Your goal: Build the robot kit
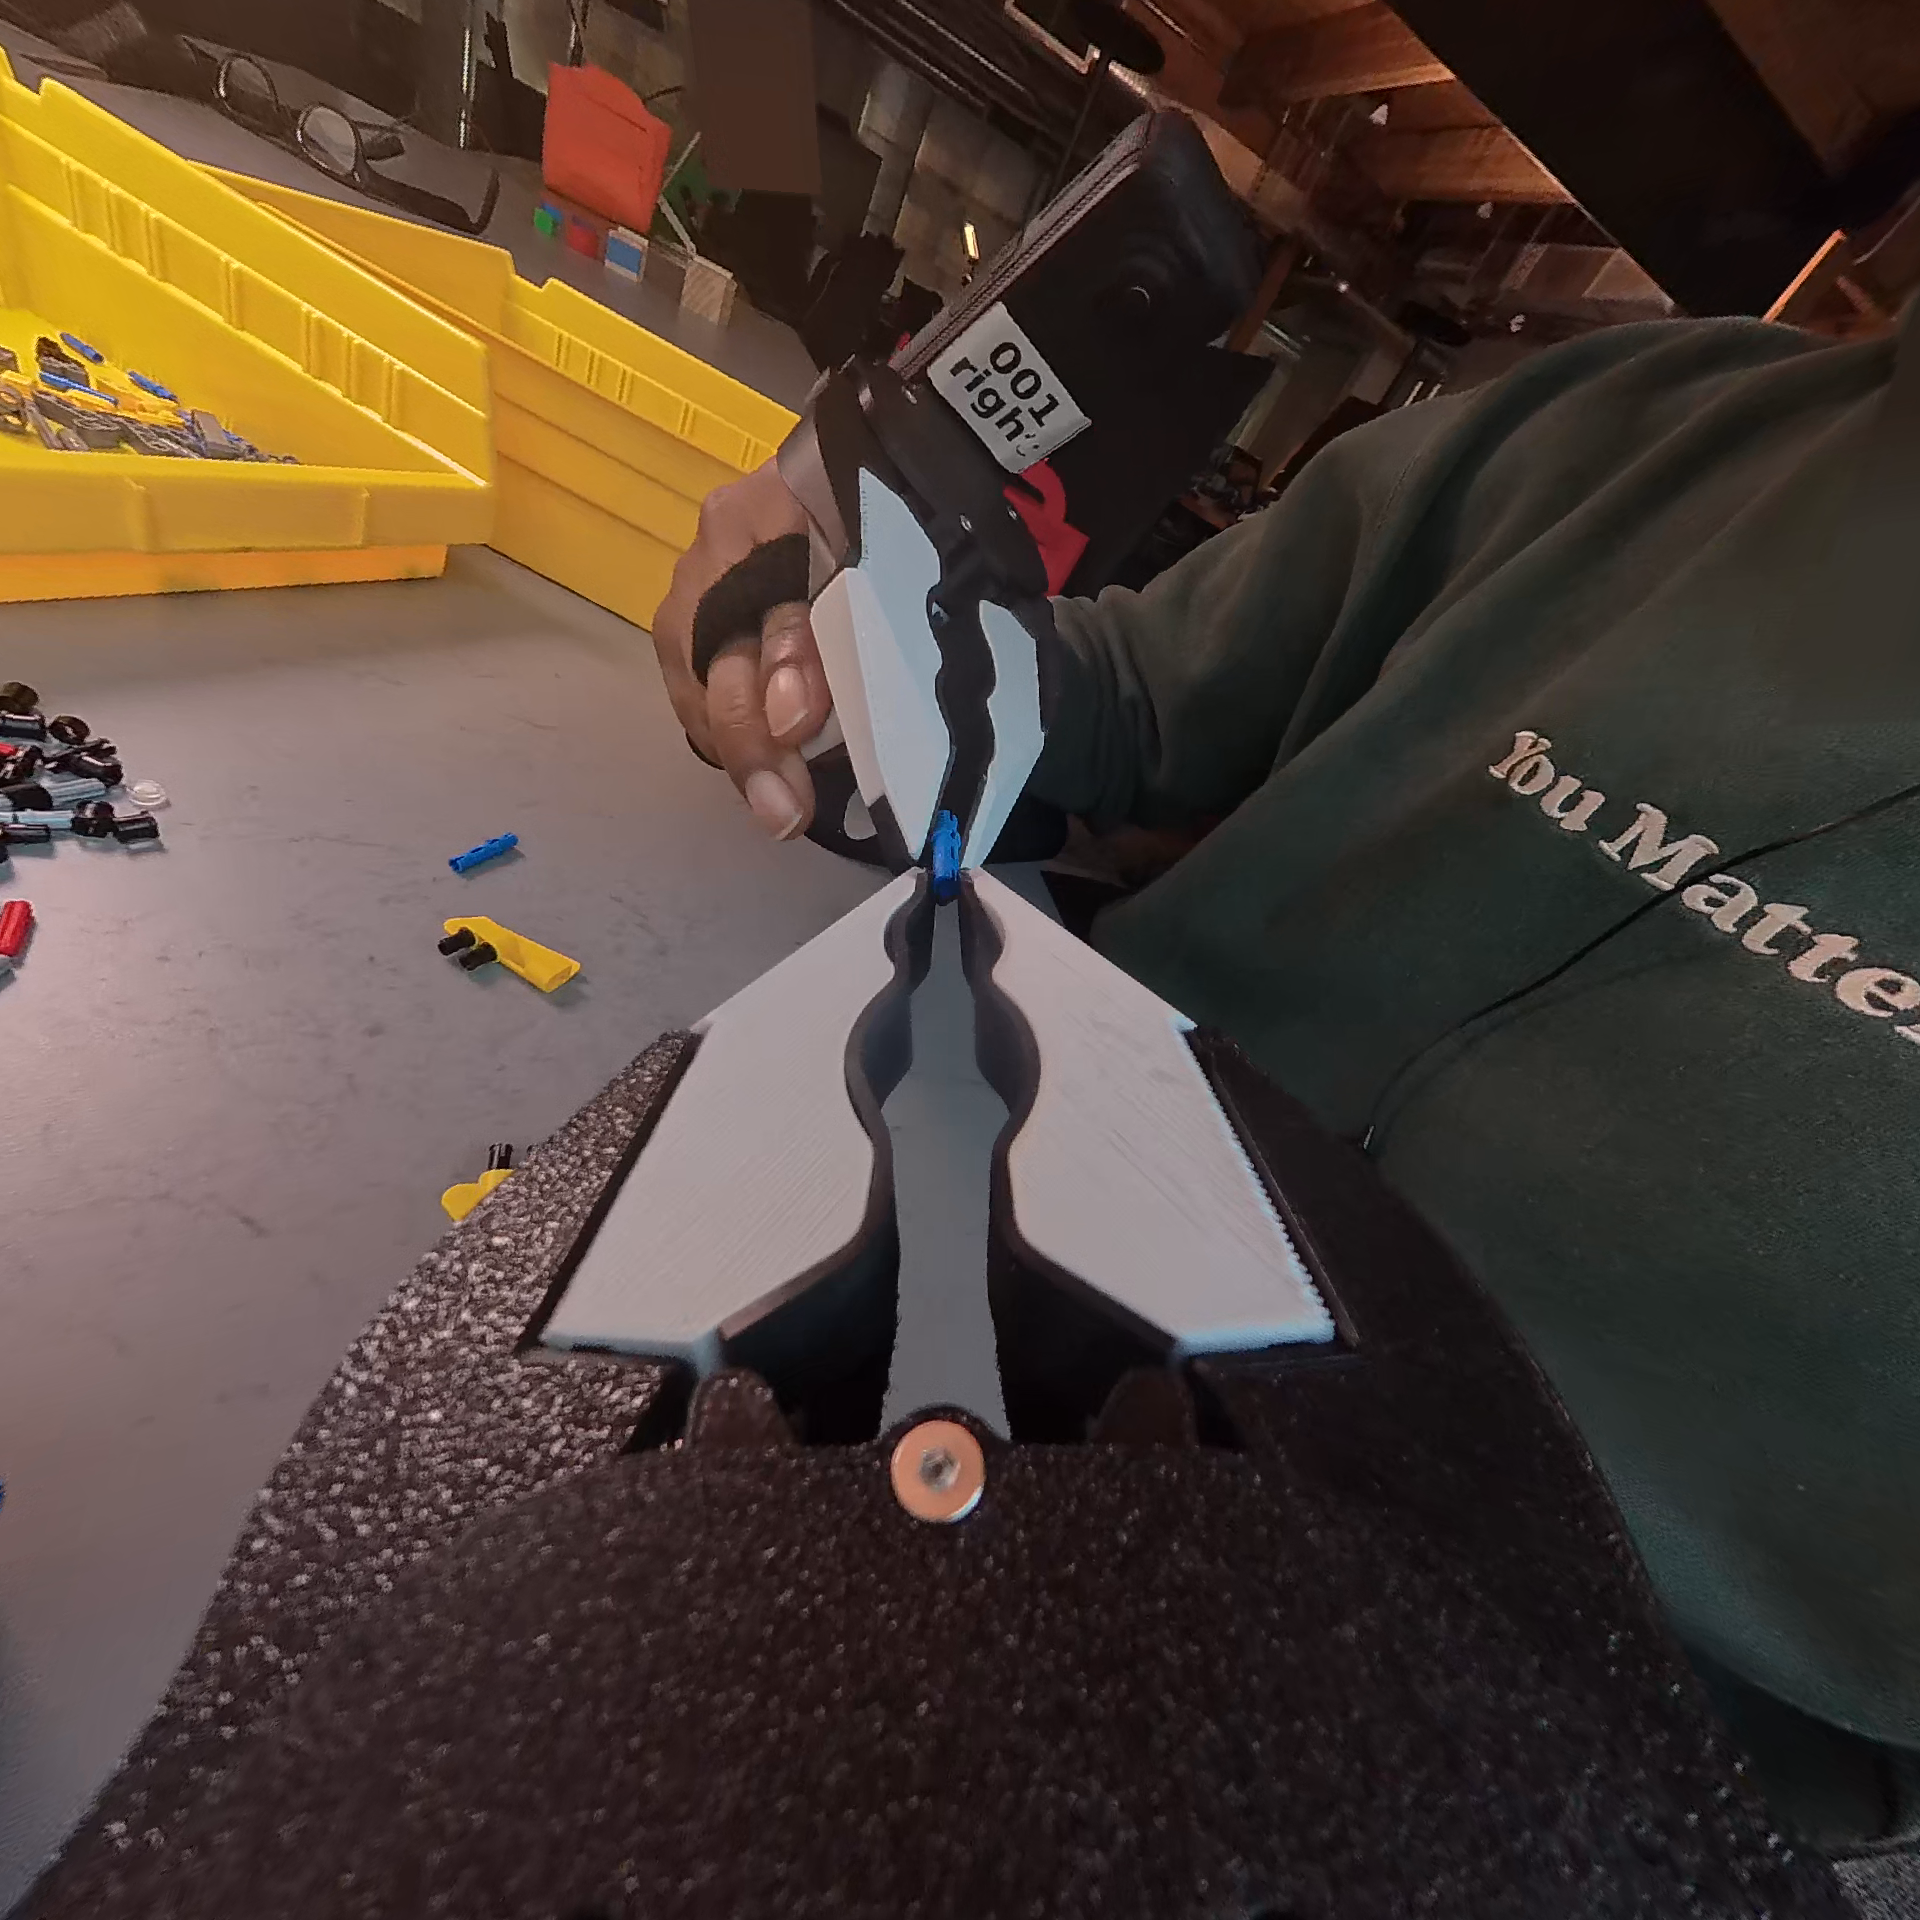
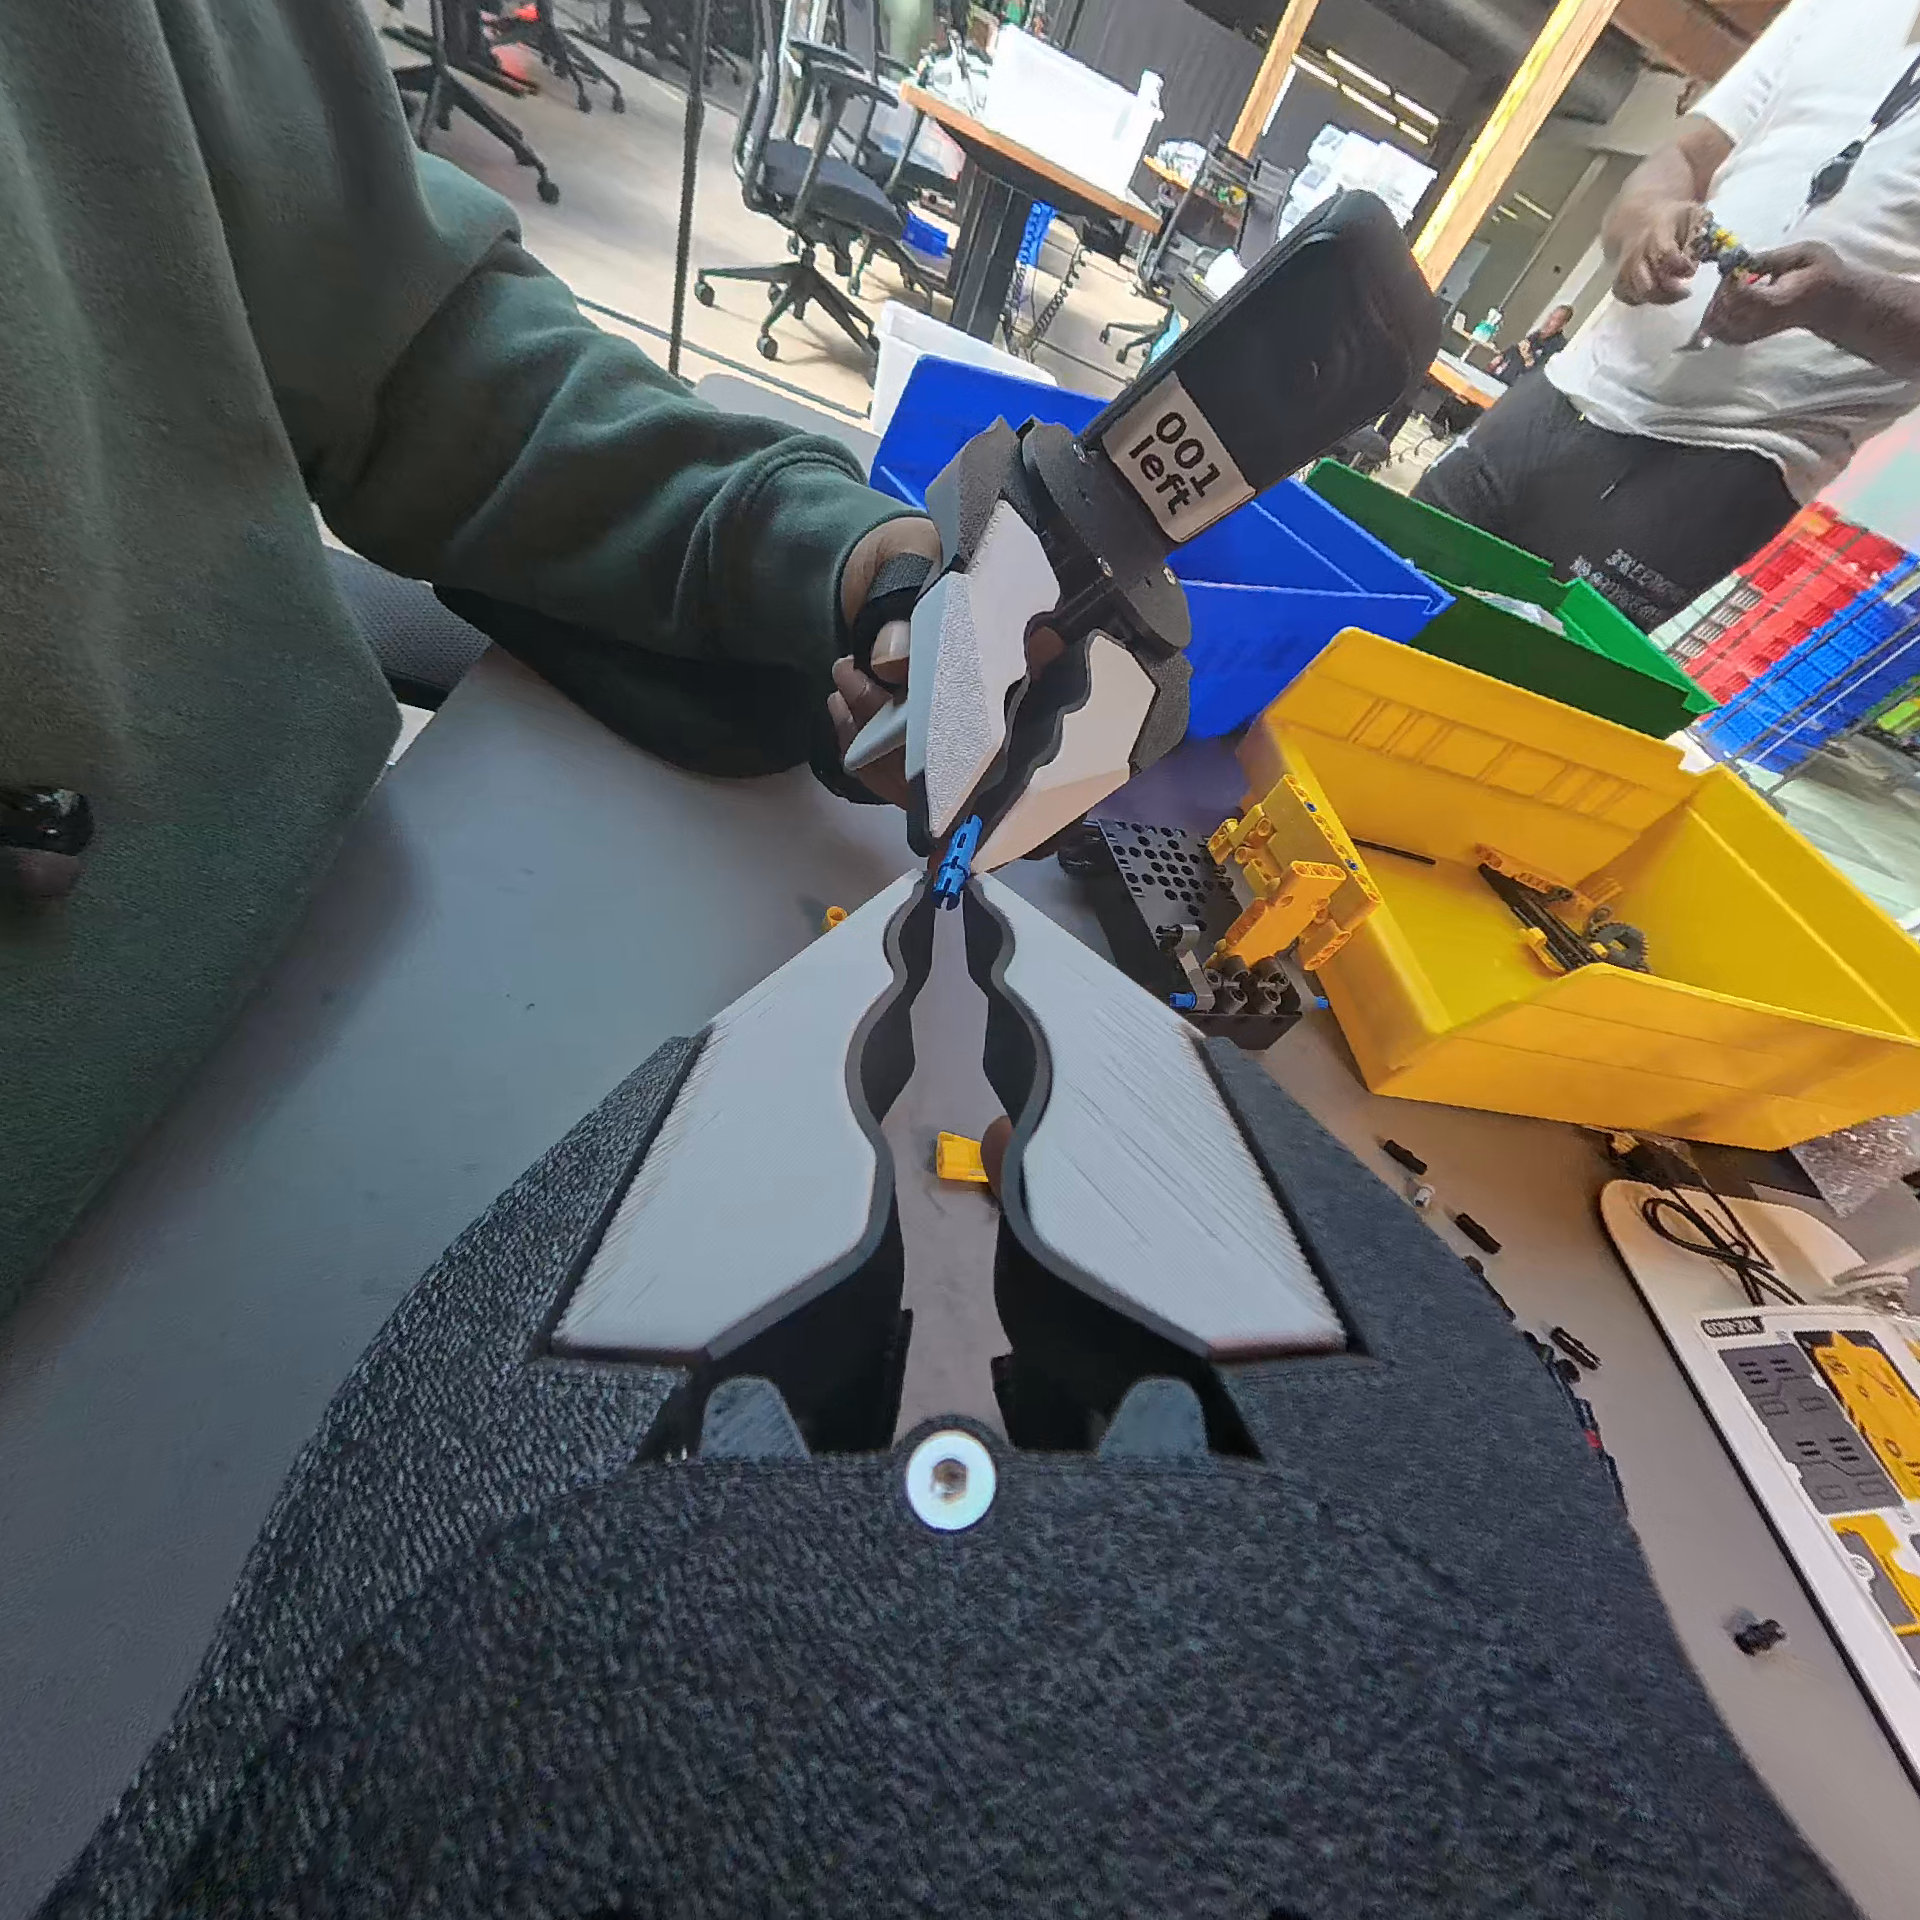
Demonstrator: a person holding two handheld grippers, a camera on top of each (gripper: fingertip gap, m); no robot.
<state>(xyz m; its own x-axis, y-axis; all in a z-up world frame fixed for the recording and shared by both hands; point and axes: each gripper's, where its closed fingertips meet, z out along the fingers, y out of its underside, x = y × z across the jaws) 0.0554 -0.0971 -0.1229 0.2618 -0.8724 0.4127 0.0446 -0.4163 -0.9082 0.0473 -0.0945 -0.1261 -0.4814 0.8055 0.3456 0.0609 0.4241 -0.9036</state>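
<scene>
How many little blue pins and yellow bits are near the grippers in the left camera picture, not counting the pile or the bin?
Blue pins: 2, the held pin between left gripper and right gripper, and the loose pin on the table
Yellow bits: 2, whole yellow bit, half-hidden yellow bit
Total: 4

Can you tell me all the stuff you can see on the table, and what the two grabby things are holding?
blue pin: one, blue, pinched between both gripper tips above the table.
loose blue pin: one, blue, lying on the grey table.
yellow piece with black pins: one, yellow and black, near the loose blue pin.
pile of small parts: many, mostly black, left edge of the table.
yellow bins: several, yellow, at the back; one holds parts.
half-built model: one, yellow and black, beside a yellow bin.
instruction sheet: one, white, at the right edge.
blue bin: one, blue, behind.
left gripper: shut on the pin.
right gripper: shut on the pin.
</scene>
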